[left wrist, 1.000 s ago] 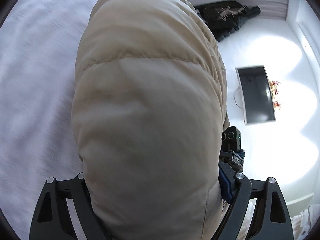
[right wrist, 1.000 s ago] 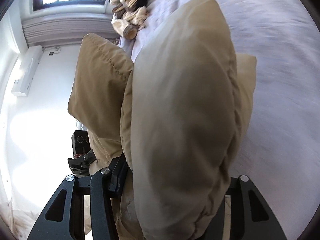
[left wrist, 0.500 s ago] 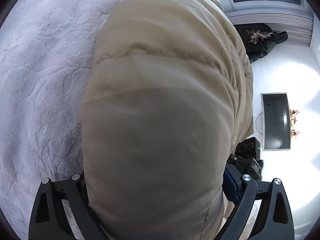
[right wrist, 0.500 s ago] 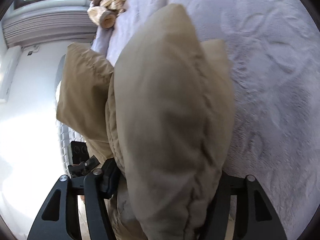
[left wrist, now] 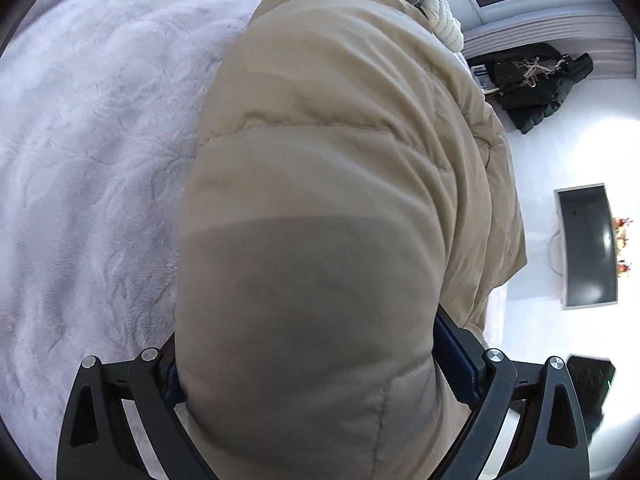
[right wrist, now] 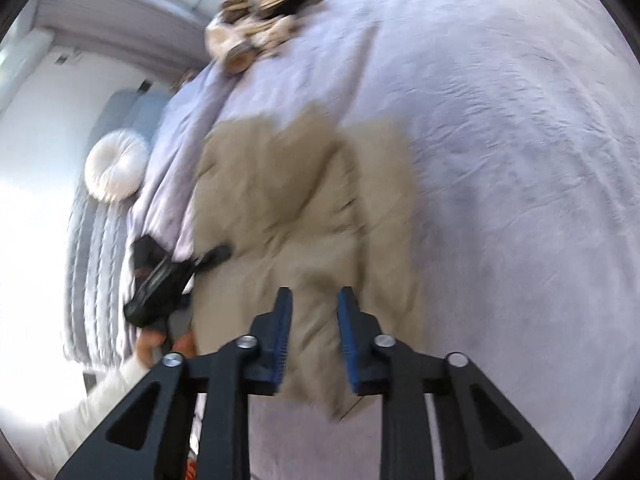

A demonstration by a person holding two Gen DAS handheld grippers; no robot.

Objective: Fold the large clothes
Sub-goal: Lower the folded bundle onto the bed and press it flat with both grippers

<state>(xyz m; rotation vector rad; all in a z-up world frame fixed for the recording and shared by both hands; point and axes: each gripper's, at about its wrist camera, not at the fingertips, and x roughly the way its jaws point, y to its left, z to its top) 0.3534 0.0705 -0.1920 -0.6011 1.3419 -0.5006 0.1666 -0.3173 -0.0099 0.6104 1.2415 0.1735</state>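
A puffy beige quilted down jacket [right wrist: 296,216] lay on the pale lilac bedcover [right wrist: 500,160], its bulk bunched near the bed's edge and its long axis running away from both cameras toward a heap of tan knitwear [right wrist: 256,12] at the far end. The left gripper [left wrist: 320,376] stood with its jaws spread wide around a thick padded fold of the jacket [left wrist: 320,240], the blue pads [left wrist: 456,360] flanking the fabric on either side; the padding hid whether they pressed on it, so it could not be told whether the gripper held the fold or merely straddled it. The right gripper [right wrist: 314,340] hung above the jacket's near end, clear of the cloth, its jaws having just closed to a narrow gap with nothing between them. In the right wrist view, which was blurred, the left gripper [right wrist: 160,276] sat at the jacket's left edge, making it the nearer one. Any next grasp by the right gripper would likely mean descending straight ahead onto the near hem, directly below its fingers.
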